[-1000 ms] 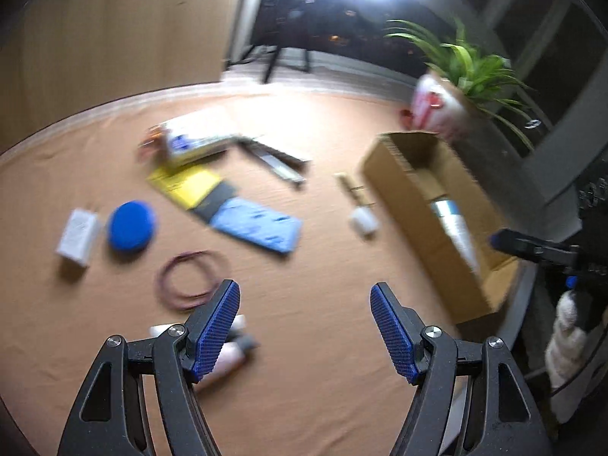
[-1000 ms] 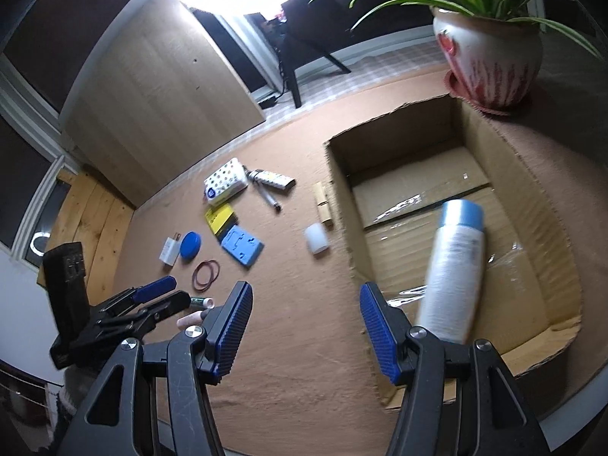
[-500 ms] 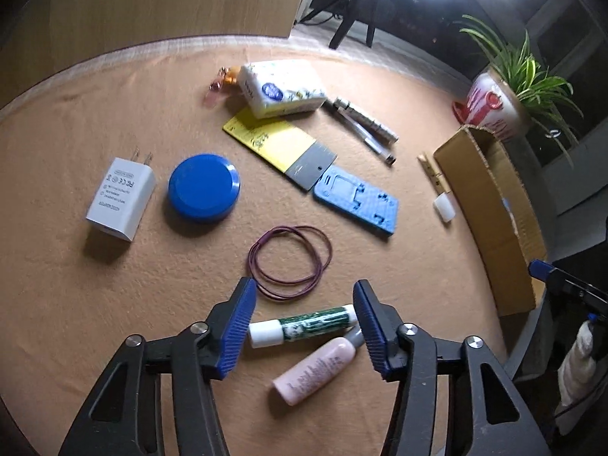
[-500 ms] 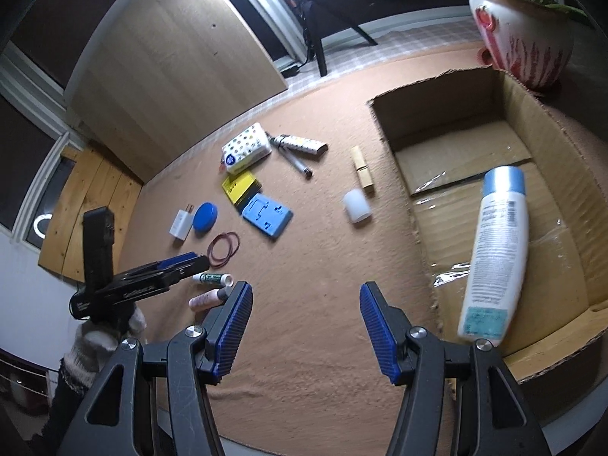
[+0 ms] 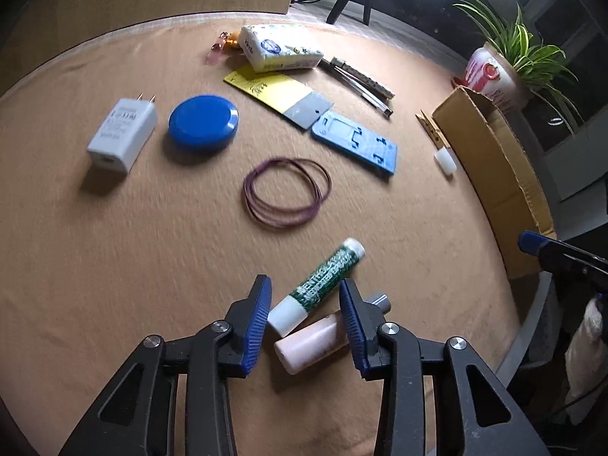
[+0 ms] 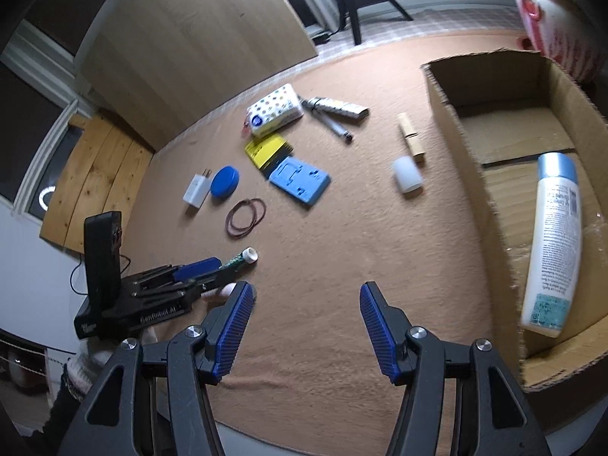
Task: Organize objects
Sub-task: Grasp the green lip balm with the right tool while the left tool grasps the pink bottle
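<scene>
My left gripper (image 5: 304, 296) hangs low over the tan table mat, its jaws closing around a green-and-white tube (image 5: 326, 273) and a pink bottle (image 5: 307, 345) that lie side by side. Both lie between the blue pads, and I see no pad pressing on either. From the right wrist view the left gripper (image 6: 212, 269) sits over the same tube (image 6: 243, 256). My right gripper (image 6: 306, 292) stands open and empty above bare mat, left of the cardboard box (image 6: 490, 197). A white bottle with a blue cap (image 6: 551, 243) lies inside the box.
On the mat beyond lie purple rubber bands (image 5: 287, 197), a blue lid (image 5: 203, 121), a white charger (image 5: 121, 131), a blue holder (image 5: 355, 140), a yellow card (image 5: 266, 87), a tissue pack (image 5: 281, 47), pens (image 5: 361, 79), a clothespin (image 5: 429, 125) and a white cap (image 5: 444, 161). A potted plant (image 5: 490, 76) stands behind the box.
My left gripper has dropped toward the tube and pink bottle, and its jaws have narrowed around them. The right gripper has drifted left, away from the box, jaws unchanged.
</scene>
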`<state>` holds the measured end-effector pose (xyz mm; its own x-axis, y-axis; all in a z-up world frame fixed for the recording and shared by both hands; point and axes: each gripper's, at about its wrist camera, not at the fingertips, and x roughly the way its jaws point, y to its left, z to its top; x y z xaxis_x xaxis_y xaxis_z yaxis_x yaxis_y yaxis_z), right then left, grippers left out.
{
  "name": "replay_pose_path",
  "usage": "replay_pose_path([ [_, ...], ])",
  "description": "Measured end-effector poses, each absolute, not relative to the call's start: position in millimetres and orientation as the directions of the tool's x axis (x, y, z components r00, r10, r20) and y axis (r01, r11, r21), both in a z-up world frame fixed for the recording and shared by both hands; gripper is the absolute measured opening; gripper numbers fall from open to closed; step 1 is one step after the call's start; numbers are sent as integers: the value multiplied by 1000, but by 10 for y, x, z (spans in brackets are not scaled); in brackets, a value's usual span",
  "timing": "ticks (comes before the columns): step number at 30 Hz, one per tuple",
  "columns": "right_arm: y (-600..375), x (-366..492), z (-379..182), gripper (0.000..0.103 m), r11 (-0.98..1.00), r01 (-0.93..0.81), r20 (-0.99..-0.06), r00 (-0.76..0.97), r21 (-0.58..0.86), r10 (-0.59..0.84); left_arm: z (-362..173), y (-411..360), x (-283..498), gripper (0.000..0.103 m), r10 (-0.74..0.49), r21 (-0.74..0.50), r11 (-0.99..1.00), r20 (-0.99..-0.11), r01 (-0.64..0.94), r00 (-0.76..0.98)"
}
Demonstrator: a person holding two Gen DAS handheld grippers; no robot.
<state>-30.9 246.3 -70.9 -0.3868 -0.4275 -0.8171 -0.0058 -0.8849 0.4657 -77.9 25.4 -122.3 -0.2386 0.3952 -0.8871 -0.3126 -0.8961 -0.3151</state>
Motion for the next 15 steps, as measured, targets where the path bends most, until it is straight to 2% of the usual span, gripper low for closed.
replay_pose_path([
  [8,2237,-367,-800,55,-898,55,-836,-344,436,-427,-1197,248,-487,40,329,-250,-930,-893,-268,-308],
  [11,2153,-444,-806,55,-898,85,-835,-339,433,-434,-1142,157,-430,46,328,-268,-939,-889,-218,-321],
  [15,1952,-630,-802,55,-886,166,-824,-327,432,-463,-1019,88,-282,49,337,-283,-939,-877,-198,-344],
])
